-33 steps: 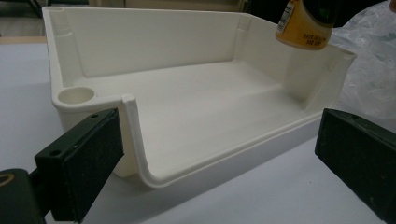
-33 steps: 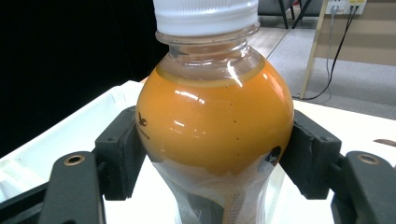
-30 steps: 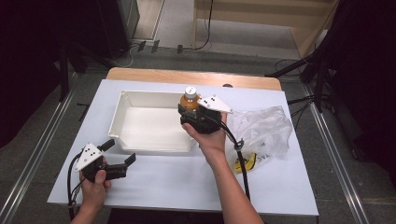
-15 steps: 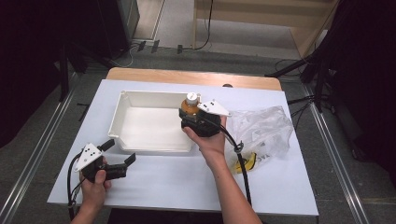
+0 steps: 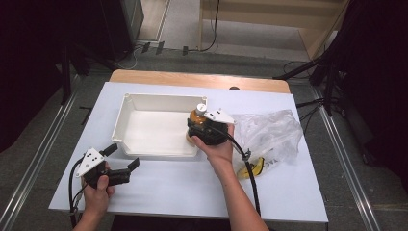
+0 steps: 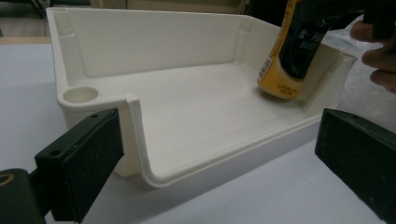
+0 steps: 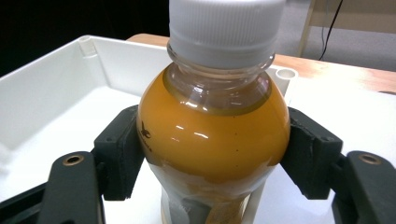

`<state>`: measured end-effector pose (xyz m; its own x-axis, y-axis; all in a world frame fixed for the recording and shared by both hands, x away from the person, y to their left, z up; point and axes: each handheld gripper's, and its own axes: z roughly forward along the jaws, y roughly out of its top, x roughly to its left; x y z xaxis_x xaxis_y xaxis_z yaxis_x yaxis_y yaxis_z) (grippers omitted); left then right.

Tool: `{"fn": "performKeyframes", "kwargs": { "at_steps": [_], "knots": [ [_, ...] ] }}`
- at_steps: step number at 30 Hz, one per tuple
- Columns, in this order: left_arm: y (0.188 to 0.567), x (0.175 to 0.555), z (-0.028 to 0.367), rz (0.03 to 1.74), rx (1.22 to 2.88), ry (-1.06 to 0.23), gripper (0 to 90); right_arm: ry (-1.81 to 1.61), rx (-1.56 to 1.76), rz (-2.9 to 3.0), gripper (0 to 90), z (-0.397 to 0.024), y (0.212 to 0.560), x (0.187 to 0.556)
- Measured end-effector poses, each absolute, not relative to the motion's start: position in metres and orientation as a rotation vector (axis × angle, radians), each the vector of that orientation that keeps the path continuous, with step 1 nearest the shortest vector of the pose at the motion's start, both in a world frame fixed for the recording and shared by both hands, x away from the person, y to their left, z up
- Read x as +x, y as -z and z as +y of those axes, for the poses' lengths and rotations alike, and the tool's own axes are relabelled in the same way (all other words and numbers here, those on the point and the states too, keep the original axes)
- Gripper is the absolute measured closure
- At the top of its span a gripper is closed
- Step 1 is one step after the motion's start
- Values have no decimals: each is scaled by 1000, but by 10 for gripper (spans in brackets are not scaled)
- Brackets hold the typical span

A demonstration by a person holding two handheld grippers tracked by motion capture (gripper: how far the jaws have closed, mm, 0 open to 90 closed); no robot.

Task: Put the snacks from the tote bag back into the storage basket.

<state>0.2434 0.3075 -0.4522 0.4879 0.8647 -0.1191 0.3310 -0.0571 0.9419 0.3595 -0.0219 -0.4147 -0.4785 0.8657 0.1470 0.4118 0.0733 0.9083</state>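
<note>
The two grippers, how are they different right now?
The right gripper is shut on the orange bottle, while the left gripper is open and holds nothing. The right gripper is over the white tray; the left gripper sits low by the tray's near corner. Both have black jaws and a hand holding them.

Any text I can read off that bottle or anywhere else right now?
Bottle label: light characters on a dark panel and fine print along the yellow base, all too blurred to read.
Bottle in the right tool: a small dark mark, not legible.
White tray: no text.
Clear bag: none readable.
</note>
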Motion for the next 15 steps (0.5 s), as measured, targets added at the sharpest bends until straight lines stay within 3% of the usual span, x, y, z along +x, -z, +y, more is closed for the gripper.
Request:
{"fn": "performKeyframes", "kwargs": {
  "at_steps": [15],
  "knots": [
    [452,243,307,1047,1631,-606,14,-1393,1251,1936,298,-20,421,362]
  ]
}}
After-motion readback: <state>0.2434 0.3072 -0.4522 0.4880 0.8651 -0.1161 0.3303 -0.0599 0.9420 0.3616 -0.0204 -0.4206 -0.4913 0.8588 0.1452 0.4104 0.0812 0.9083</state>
